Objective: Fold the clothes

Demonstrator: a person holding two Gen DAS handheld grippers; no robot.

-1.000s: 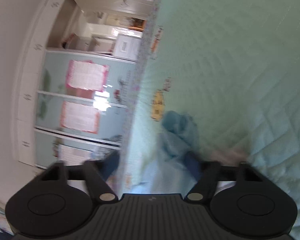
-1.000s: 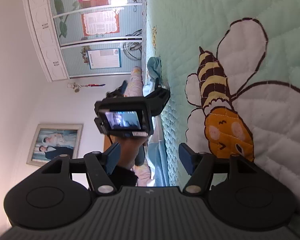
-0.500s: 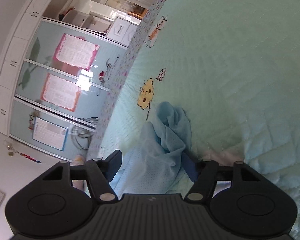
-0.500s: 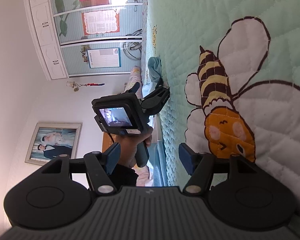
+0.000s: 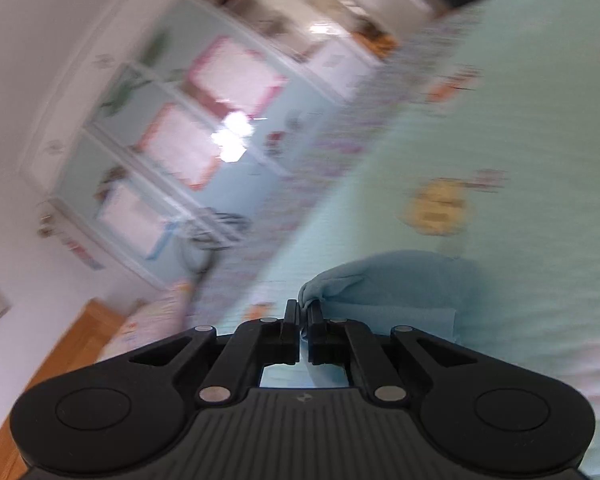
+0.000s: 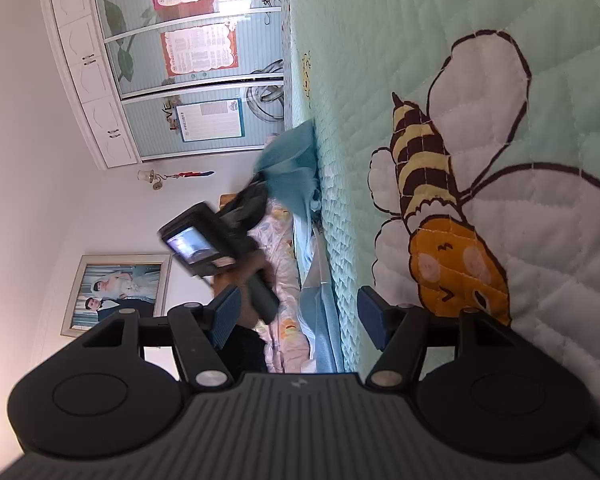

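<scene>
- The garment [image 5: 384,280] is light blue, of thin soft fabric; what kind of clothing it is cannot be told.
- It is unfolded and bunched, with soft creases and a rounded fold at its pinched corner.
- That corner is raised off the bed [image 5: 500,140], pinched in the left claw [image 5: 303,312]; the rest trails back onto the quilt.
- It lies at the bed's edge, just inside the patterned border.
- In the right wrist view the garment [image 6: 292,160] shows as a blurred blue heap standing up from that same bed [image 6: 380,20] edge, with part of it draped over the side.
</scene>
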